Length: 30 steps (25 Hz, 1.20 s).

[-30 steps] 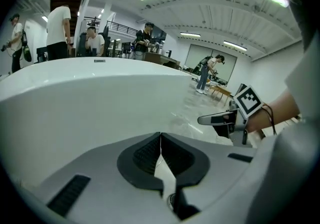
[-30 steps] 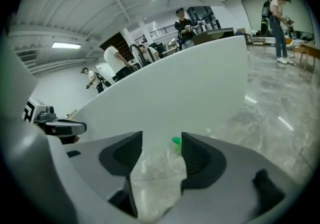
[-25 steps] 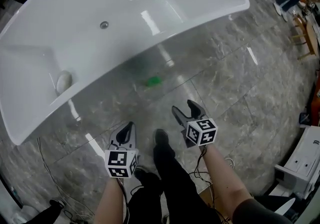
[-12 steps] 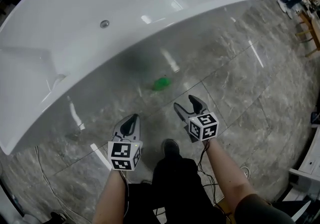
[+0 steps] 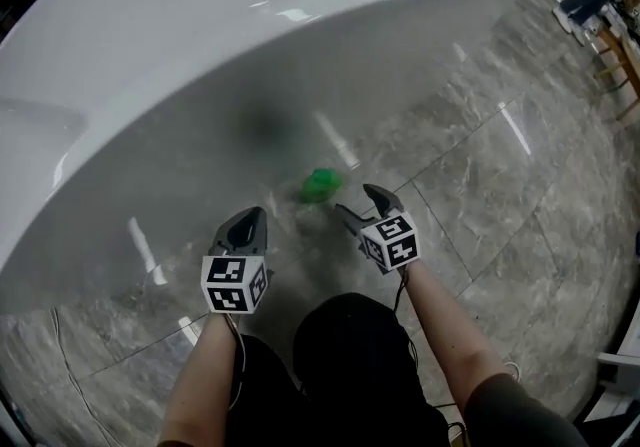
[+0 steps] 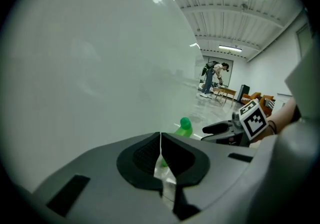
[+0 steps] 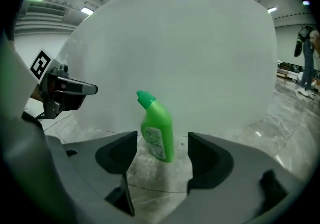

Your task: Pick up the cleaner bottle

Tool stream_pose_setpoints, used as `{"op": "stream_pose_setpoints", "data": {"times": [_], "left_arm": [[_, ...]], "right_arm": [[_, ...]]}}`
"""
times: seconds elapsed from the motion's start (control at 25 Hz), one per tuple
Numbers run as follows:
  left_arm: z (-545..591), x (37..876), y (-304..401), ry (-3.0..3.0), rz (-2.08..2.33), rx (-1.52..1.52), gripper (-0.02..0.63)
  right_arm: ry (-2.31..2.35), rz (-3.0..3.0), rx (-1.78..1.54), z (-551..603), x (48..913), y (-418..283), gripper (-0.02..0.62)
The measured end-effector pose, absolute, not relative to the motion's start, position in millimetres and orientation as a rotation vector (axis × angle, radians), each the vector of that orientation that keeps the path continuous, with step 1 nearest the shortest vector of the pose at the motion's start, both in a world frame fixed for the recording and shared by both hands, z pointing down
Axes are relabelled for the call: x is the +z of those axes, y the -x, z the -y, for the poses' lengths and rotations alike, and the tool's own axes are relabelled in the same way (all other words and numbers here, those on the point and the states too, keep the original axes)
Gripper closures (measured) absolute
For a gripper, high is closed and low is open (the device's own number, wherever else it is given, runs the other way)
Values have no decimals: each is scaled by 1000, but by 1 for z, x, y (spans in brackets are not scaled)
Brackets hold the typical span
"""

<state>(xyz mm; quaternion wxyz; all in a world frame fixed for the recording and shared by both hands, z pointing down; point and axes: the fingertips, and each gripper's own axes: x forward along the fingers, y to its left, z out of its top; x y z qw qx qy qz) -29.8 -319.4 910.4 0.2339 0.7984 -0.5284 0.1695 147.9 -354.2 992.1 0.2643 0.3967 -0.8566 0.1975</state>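
Fingers on your right gripper stand wide apart with nothing held. The cleaner bottle shows in the gap between them. It is bright green, with a slanted cap leaning to the left of that view and a pale label on its side. It stands upright on the floor, and neither jaw touches it. From your head view the bottle sits just ahead of the right gripper's tips, a little toward your left.

Right behind the bottle rises the curved white outer wall of the bathtub, which fills the upper half of the head view. The bottle stands close to its foot. The floor is glossy grey marbled tile with thin joint lines.

Your left gripper hovers low over the tiles beside the right one, its jaws closed together so the pads meet in a thin seam with nothing between them. Its own view looks along the tub wall, with the bottle ahead and to the right of the shut tips.

Far across the room a person stands bent forward near some furniture.
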Motion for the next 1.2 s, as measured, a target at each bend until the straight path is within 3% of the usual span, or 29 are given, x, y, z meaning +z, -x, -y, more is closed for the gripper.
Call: {"op": "stream_pose_setpoints", "data": {"times": [0.48, 1.0, 1.08, 1.2], "left_arm": [[338, 977, 22, -2201, 1403, 449, 591], [328, 993, 21, -2199, 1425, 460, 591], [325, 997, 25, -2190, 1430, 479, 591], [321, 999, 37, -2158, 1450, 477, 591]], "right_arm": [[-814, 2516, 389, 385, 1059, -105, 295], [-495, 2595, 184, 404, 1098, -49, 296], [-534, 2595, 205, 403, 1103, -46, 379], [-605, 2594, 217, 404, 1103, -42, 387]]}}
